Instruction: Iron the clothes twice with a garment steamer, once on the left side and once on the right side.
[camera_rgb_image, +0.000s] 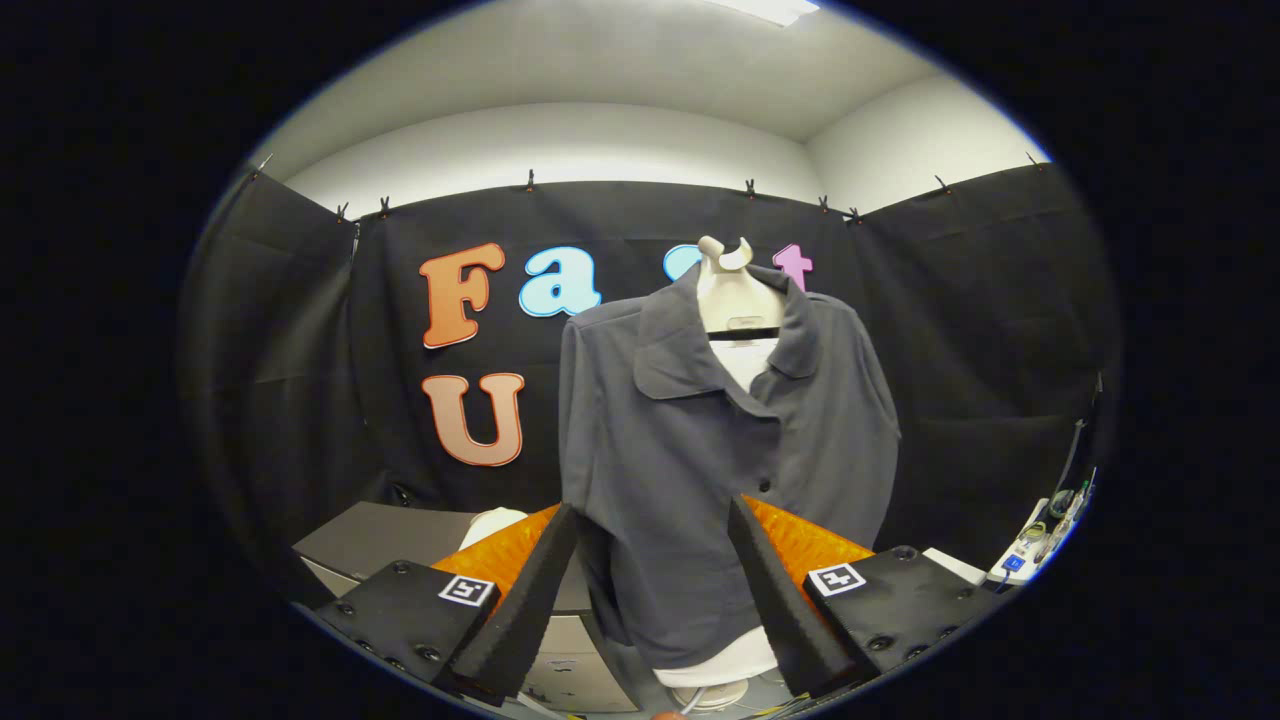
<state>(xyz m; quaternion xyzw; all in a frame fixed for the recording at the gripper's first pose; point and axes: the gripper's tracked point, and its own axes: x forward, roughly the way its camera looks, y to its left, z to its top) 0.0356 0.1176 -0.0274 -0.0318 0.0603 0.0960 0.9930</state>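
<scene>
Booth wall behind shirt (700, 450); gripper (655, 520) wide open, empty.

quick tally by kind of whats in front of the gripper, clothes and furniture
shirt: 1, grey, on the form
dress form: 1, white
cabinet: 1, grey, beyond the left finger
gripper: 1, open, fingers spread before the shirt, holding nothing
total: 4
</scene>
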